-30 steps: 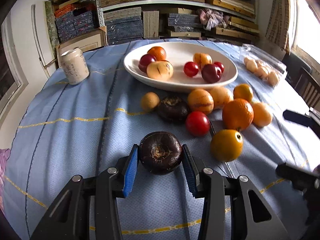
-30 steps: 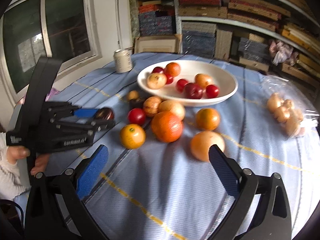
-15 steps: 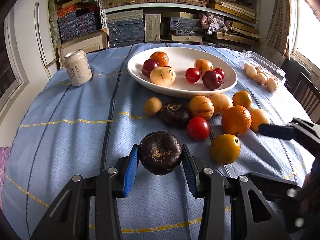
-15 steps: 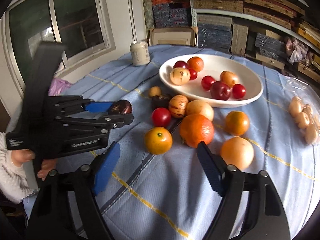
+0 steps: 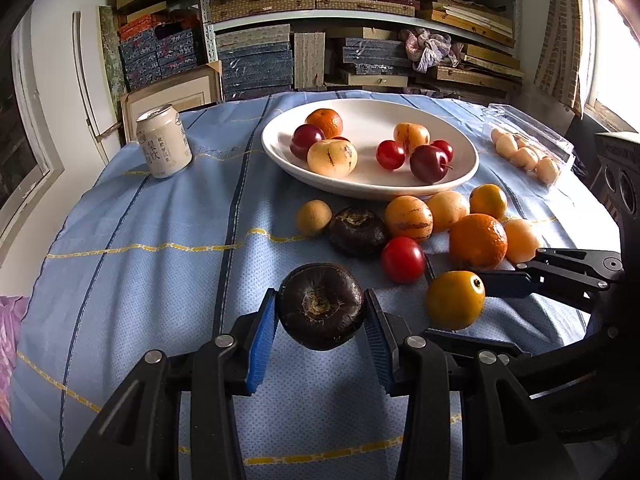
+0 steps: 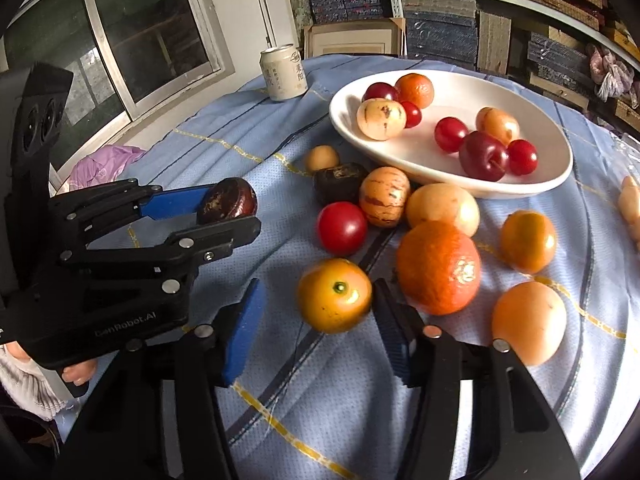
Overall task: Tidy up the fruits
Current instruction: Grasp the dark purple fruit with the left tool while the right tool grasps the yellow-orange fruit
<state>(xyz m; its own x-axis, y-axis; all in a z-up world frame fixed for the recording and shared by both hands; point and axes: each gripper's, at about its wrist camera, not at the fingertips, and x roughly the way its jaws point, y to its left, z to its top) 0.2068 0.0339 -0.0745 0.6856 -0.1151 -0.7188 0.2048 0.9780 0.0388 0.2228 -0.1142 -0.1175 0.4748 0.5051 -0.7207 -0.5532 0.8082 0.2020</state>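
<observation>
The left gripper [image 5: 321, 316] is held low and level over the light blue tablecloth with yellow lines [image 5: 152, 240]. Its two blue pads pinch a round, dark brown fruit with a dry stem scar [image 5: 321, 306], one pad on each side. In the right wrist view this fruit sits lifted above the cloth, and a bit of the person's hand [image 6: 78, 372] shows under the black handle.

The right gripper [image 6: 316, 320] reaches in from the right side, pointing across the table. Its blue pads are spread wide apart. A small yellow-orange round fruit with a green dot on top [image 6: 334, 295] sits on the cloth between them. The right pad is just beside it, and the left pad is well apart from it.

More fruit lies loose near it: a big orange [image 6: 438, 268], a red tomato-like fruit [image 6: 342, 228] and another dark brown fruit [image 6: 340, 182]. Behind them stands a wide white bowl [image 6: 532, 184] holding plums, small red fruits and orange ones. A pale drink can [image 5: 163, 141] stands to the left of the bowl.
</observation>
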